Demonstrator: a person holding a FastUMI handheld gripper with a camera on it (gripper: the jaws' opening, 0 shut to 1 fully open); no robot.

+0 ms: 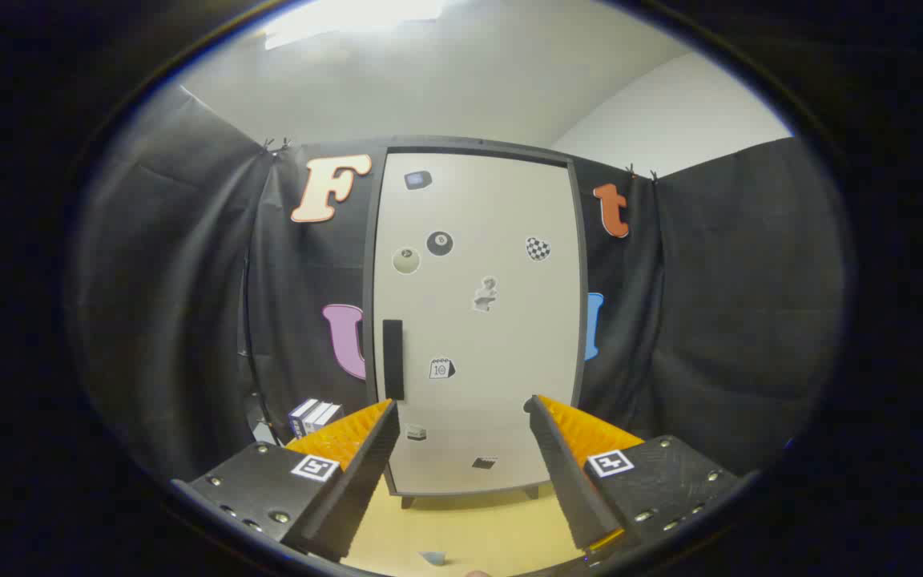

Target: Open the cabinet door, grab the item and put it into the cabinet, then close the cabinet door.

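The cabinet [477, 320] stands upright on the table [469, 529], straight ahead of the gripper [461, 409] and some way beyond its fingertips. Its pale door [493, 280] is shut, flush in the dark frame, and dotted with small stickers. The door is the landmark for everything else here.

What the first move turns on is the handle [392, 359]: a dark bar on the door's left edge, a little below mid-height, with its long axis vertical. From the gripper it lies ahead and to the left, just above the tip of the left finger [365, 449] and well away from the right finger [566, 457]. The hinges are not visible; with the handle on the left, I judge that the door swings on its right side.

The jaws stand wide open and hold nothing; the lower part of the door and a strip of table show through the gap between them. The gap runs side to side, so it already suits closing across a vertical bar. As I judge it, the gripper needs to shift left and forward until the handle sits between the fingers.

A small stack of boxes [314, 417], perhaps the item to be stored, sits left of the door's lower corner, beside the cabinet and partly hidden behind the left finger. A small pale scrap [433, 557] lies on the table near the gripper; I cannot tell what it is.
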